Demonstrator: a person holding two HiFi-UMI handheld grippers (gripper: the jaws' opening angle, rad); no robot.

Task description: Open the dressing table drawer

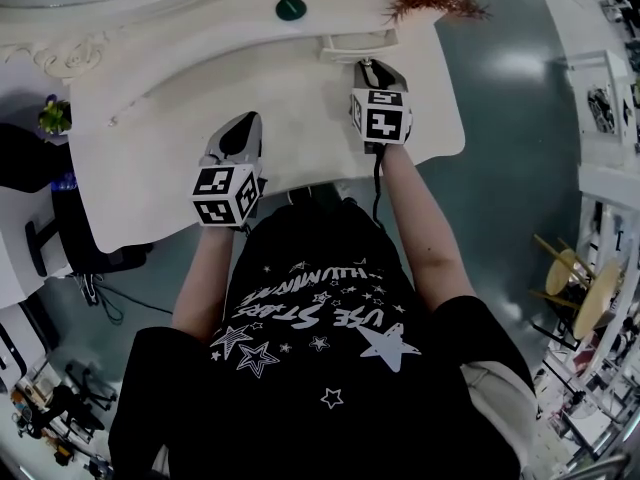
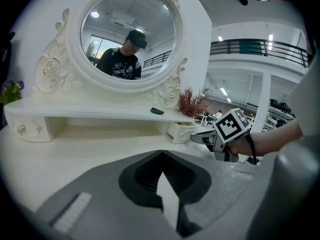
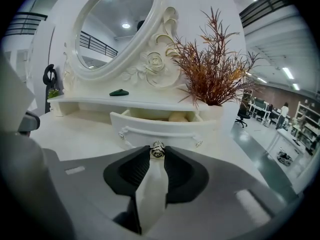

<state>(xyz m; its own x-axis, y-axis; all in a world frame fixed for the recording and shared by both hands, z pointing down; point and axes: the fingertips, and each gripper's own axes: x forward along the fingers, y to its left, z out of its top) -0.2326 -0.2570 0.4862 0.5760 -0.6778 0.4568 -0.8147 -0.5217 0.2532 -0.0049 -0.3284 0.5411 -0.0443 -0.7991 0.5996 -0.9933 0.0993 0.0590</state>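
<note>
The white dressing table has a small drawer under its shelf on the right, pulled partly out so its inside shows. My right gripper is shut on the drawer's metal knob. The head view shows that gripper reaching to the drawer at the table's back right. My left gripper hovers over the tabletop to the left, shut with nothing in it. The left gripper view shows the right gripper at the drawer.
A round mirror stands at the back. On the shelf lie a dark green object and a dried reddish plant above the drawer. A second small drawer sits at the shelf's left end. A person's body is close to the table's front edge.
</note>
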